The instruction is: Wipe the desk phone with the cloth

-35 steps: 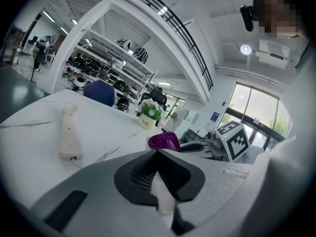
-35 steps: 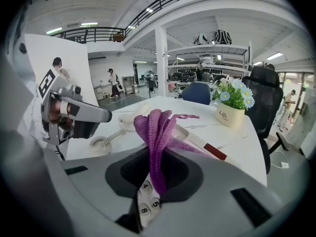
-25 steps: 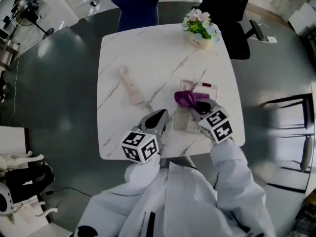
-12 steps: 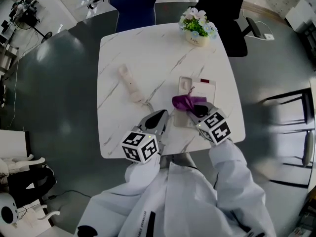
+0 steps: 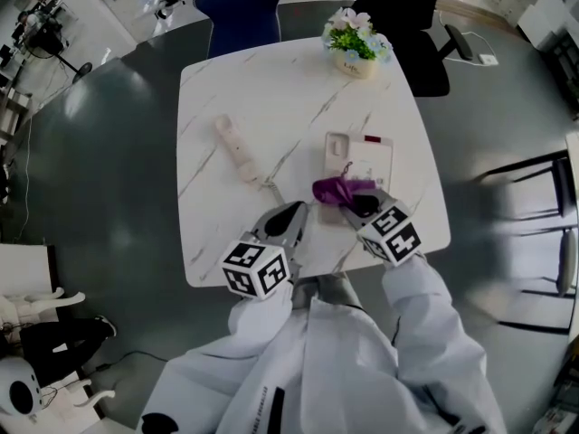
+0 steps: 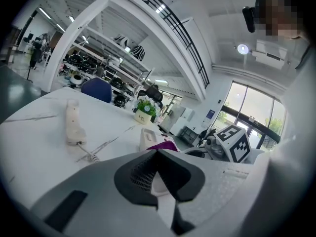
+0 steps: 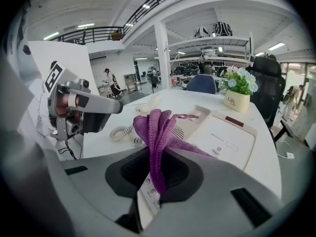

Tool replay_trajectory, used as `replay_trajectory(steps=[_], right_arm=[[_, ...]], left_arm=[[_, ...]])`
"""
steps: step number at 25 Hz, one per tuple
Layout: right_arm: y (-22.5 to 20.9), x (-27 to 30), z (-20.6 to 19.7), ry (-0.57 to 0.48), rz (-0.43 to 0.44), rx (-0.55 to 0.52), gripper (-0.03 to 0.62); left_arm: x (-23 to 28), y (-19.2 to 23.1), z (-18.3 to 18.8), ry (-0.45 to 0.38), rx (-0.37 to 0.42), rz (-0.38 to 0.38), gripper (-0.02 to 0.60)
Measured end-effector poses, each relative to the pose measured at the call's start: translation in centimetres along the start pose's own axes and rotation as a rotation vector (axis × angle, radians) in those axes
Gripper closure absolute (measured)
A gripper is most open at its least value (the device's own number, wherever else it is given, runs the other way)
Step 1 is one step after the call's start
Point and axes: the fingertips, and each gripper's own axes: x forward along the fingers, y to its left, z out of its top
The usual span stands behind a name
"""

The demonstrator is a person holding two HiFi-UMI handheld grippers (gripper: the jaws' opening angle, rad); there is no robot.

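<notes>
Right gripper point(image 7: 154, 184): we see its jaws clamped on the purple cloth point(image 7: 157, 127), a bunch of which stands up between them.
Cloth: in the head view it lies bunched on the near end of the desk phone point(image 5: 366, 161), just ahead of the right gripper point(image 5: 358, 203) (phone keys show right under the jaws in the right gripper view).
Desk phone: we find its white base point(image 7: 224, 137) flat on the marble table point(image 5: 271, 89), on the right half, with the cradle bare.
Handset point(image 5: 237, 149): off the base, lying on the table to the phone's left, well apart from it; its coiled cord point(image 7: 120, 132) trails toward us.
Left gripper point(image 6: 158, 153): we read its jaws as closed together with nothing between them; it sits low at the table's near edge point(image 5: 289, 213), beside the right one.
Flower pot point(image 5: 354, 48): at the far edge, clear of the phone.
</notes>
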Motion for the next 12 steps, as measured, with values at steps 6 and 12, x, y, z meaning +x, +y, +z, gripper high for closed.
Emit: replay_trajectory(steps=[6,12], right_arm=[[1.2,-0.1,-1.0,0.011,0.014,0.014,0.554],[2.4,-0.3,-2.1,0.022,0.026,0.024,0.554]], left_arm=[[-0.6,0.1,-0.2,-0.001,0.003,0.001,0.584],[-1.1,-0.1,-0.1,-0.009,0.008,-0.002,0.584]])
